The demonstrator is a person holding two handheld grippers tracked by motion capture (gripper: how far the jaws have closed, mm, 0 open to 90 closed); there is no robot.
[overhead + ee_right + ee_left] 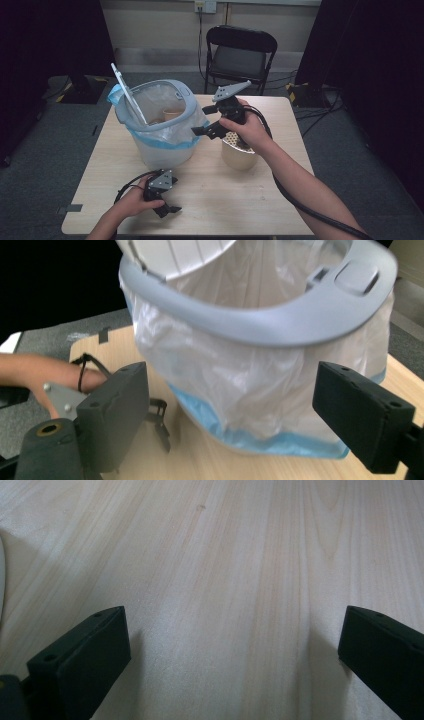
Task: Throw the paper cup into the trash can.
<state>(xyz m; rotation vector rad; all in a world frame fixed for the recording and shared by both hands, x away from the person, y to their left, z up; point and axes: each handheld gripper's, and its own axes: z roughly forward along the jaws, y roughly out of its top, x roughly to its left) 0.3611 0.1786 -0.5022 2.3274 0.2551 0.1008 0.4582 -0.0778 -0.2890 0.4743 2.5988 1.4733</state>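
Bin [160, 130] faces right gripper [209, 128] (jaws wide, empty).

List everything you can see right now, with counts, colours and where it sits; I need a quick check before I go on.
Bin: one, grey rim, clear and blue liner, lid up, table's left-centre.
Paper cup: one, tan, inside the bin.
Tub: one, beige, under the right hand.
Table: one, light wood.
Folding chair: one, black, behind the table.
Left gripper: one, black, jaws apart, resting at the table's near edge.
Right gripper: one, black, jaws apart, raised beside the bin.
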